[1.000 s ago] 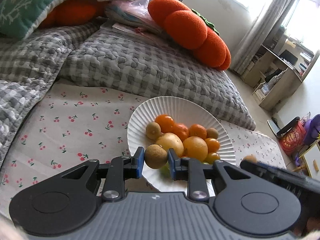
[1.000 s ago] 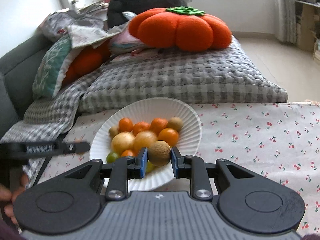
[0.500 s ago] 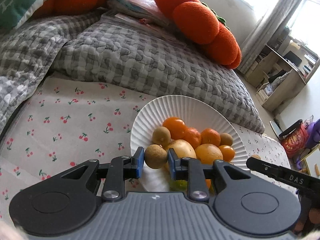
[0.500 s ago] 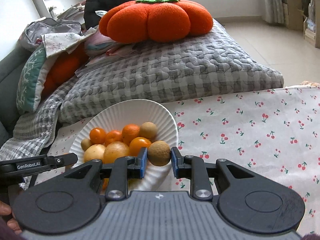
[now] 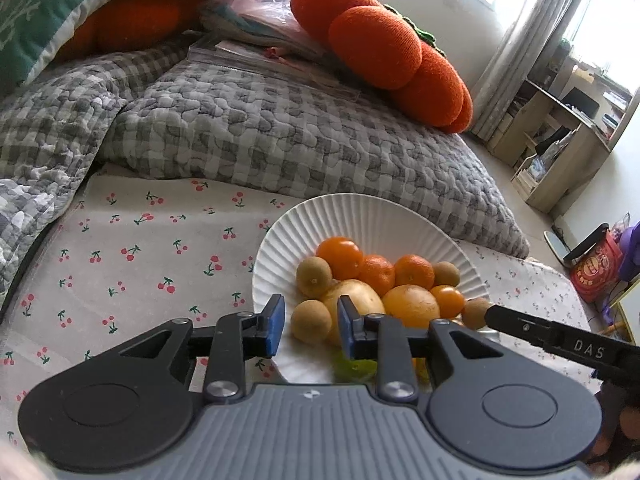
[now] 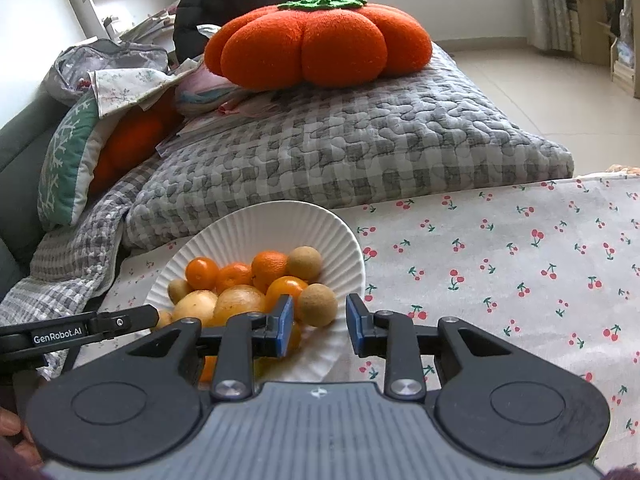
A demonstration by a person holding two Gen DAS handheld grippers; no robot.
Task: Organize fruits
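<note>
A: Status of the two brown fruits?
B: Left brown fruit [image 5: 311,321] and right brown fruit [image 6: 317,305] rest at the plate's [image 5: 360,216] near rim; left gripper [image 5: 311,330] and right gripper [image 6: 320,326] have just spread, pads clear. Both deposits complete

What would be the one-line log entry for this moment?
left jaws: open, brown fruit loose between | right jaws: open, brown fruit loose between | plate: full of fruit

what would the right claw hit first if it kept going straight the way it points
Probably the brown fruit sitting between the right claw's open jaws, at the near edge of the pile on the plate. Its jaws have just been opening, and depth is hard to judge.
</note>
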